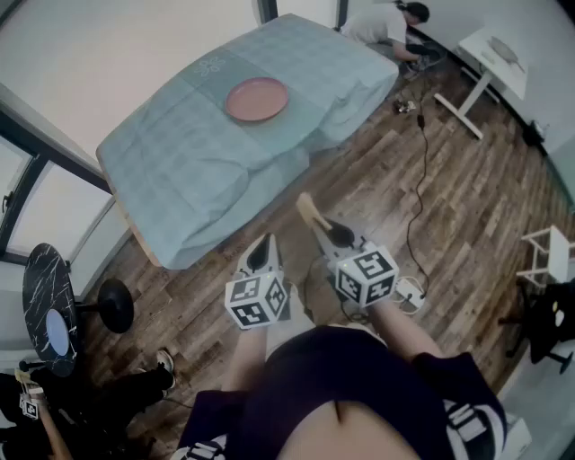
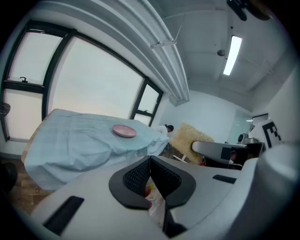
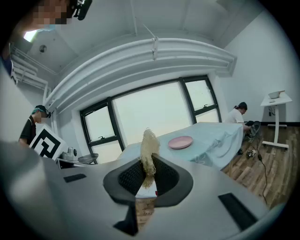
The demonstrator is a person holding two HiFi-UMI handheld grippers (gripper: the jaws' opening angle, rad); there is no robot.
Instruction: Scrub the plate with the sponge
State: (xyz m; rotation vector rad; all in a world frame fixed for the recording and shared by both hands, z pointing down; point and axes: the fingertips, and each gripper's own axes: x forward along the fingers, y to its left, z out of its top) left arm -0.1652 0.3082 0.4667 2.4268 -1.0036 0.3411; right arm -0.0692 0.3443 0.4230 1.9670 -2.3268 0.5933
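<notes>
We find the right gripper [image 3: 149, 164] with jaws clenched on the fibrous sponge [image 3: 149, 146], held edge-up, we judge ready for scrubbing. The left gripper [image 2: 150, 160] has its jaws pressed together, empty. The pink plate [image 1: 256, 99] lies at twelve o'clock on the cloth-covered surface [image 1: 171, 171], well apart from both.

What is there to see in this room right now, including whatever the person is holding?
plate: one, pink, on the covered table.
table: one, draped in light blue cloth, beside the windows.
sponge: one, tan and fibrous, clamped in the right tongs.
small round table: one, black, at the left.
desk: one, white, far right.
cable: one, black, across the wooden floor.
crouching person: one, white top, beyond the table.
left tongs: one, grey, shut, empty.
right tongs: one, grey, shut on the sponge.
</notes>
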